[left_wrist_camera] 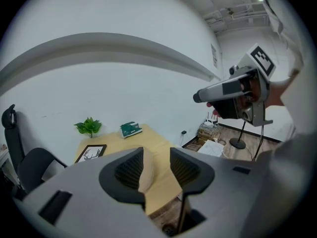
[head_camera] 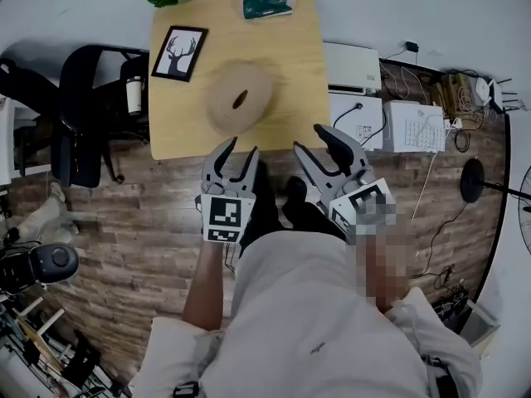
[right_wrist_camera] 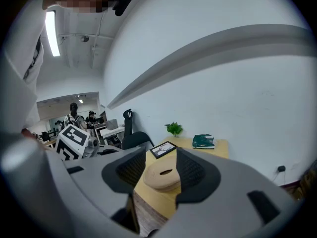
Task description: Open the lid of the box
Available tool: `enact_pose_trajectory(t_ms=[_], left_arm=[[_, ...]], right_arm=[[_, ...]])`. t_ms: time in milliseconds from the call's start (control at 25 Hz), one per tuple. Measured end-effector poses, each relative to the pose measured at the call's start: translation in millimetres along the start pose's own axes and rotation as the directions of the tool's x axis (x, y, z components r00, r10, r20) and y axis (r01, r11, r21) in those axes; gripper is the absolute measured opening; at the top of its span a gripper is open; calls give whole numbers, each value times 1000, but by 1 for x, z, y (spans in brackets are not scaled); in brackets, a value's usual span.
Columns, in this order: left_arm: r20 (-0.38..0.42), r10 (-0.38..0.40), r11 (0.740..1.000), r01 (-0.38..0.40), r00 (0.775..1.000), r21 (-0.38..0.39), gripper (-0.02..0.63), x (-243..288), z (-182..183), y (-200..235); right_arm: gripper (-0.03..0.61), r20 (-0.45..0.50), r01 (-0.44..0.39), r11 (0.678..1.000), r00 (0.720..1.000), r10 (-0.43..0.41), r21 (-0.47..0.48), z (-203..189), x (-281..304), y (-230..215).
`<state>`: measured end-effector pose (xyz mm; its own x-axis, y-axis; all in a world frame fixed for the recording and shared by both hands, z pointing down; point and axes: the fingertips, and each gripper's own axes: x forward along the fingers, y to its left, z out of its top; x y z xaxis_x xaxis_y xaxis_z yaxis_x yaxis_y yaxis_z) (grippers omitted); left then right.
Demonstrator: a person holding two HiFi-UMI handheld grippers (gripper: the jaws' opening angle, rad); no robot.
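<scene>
While left hand-held gripper [head_camera: 240, 149] and right hand-held gripper [head_camera: 309, 139] gape empty, box [head_camera: 235, 113] sits ahead | lid [head_camera: 253, 85] looks light, stiff, not slippery imo | pinch its rim

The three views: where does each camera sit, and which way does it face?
Head view: on the person's head, facing steeply down at the table and round box; left gripper, right gripper and shirt show.
Left gripper view: on the left gripper, looking along its open jaws over the table; the right gripper shows upper right.
Right gripper view: on the right gripper, looking along its open jaws at the round box; the left gripper shows at left.
Shared: both gripper views show the plant and picture frame.
</scene>
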<state>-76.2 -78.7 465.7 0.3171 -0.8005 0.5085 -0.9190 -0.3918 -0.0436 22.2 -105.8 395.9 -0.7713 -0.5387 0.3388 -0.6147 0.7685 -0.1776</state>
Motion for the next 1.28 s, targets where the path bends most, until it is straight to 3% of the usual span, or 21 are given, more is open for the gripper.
enact_pose_trajectory(t_ms=[480, 880, 1000, 1120, 1280], left_arm=[[-96, -125, 983, 137, 987, 125, 160, 46, -52, 33], [-128, -197, 942, 224, 972, 251, 183, 71, -77, 39], [-154, -193, 920, 233, 969, 316, 187, 75, -88, 36], [-184, -179, 881, 240, 967, 408, 200, 80, -102, 32], [-203, -156, 854, 235, 967, 464, 207, 88, -116, 32]], right_arm=[[176, -44, 136, 990, 990, -135, 40, -13, 42, -11], [173, -80, 181, 981, 981, -176, 67, -27, 62, -10], [173, -89, 190, 979, 979, -183, 74, -33, 64, -9], [169, -114, 199, 977, 975, -189, 79, -40, 65, -9], [167, -130, 206, 975, 972, -195, 83, -47, 65, -11]])
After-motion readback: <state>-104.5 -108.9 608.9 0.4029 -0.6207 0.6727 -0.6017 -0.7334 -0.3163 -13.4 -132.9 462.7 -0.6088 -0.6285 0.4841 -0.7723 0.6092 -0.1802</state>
